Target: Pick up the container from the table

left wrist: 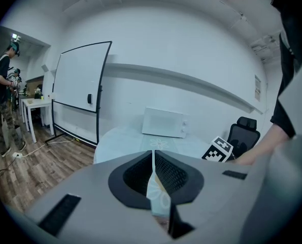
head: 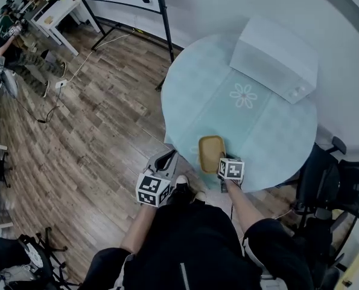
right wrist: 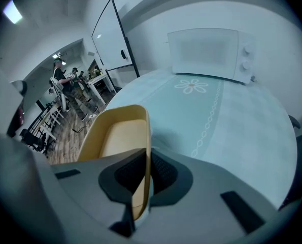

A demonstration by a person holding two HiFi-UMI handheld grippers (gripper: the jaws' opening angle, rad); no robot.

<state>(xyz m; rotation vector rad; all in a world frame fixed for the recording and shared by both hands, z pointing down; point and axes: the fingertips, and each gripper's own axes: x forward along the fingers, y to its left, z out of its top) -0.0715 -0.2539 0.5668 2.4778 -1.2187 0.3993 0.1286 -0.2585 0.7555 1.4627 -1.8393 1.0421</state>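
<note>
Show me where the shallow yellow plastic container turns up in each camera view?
Head view: shallow yellow plastic container at the table's near edge.
Left gripper view: not clearly visible.
Right gripper view: lower left, its wall between the jaws.
Shared landmark: the white microwave.

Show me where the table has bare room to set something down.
Most of the table is bare: the whole left half, the middle around the flower motif, and the near right beside the container. Crowded only at the far right, where the microwave sits, and the near edge, where the right gripper has its jaws clamped on the container's wall.
</note>
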